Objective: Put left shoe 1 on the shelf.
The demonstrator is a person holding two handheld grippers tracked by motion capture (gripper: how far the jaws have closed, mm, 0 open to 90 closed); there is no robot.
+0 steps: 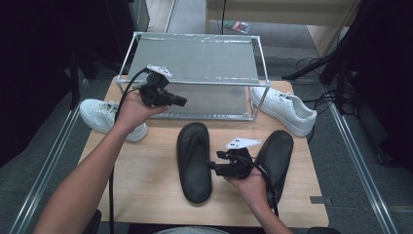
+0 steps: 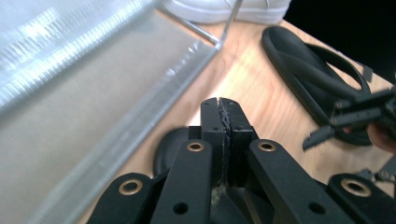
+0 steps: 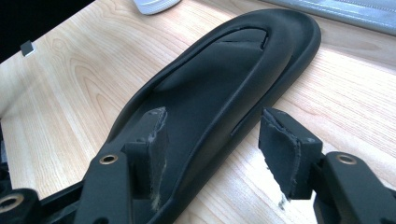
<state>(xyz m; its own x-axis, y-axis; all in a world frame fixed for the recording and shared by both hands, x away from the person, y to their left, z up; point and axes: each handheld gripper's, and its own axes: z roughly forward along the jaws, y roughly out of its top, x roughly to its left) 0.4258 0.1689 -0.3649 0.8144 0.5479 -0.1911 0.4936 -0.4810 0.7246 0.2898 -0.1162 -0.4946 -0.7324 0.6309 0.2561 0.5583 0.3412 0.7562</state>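
Black sandal (image 1: 194, 161) is what your right gripper (image 1: 213, 166) is at: its jaws stand wide apart with nothing clamped, and in the right gripper view the sandal (image 3: 219, 88) runs away from them, one pad over its edge and the other over bare wood beside it. I cannot tell whether either pad touches the rubber. That sandal lies flat on the wooden table (image 1: 146, 185), near the middle, toe end towards the rack.

Your left gripper (image 1: 181, 102) is raised in your hand at the front left corner of the metal rack (image 1: 195, 61), its jaws pressed together on nothing; in the left gripper view the pads (image 2: 219, 114) meet with no gap between them.

Just right of your right hand lies the second black sandal (image 1: 276, 156), angled a little, partly under the gripper's cable. One white sneaker (image 1: 109, 117) sits at the left edge of the table beside your left wrist, and the other white sneaker (image 1: 287, 109) at the rack's right front corner.
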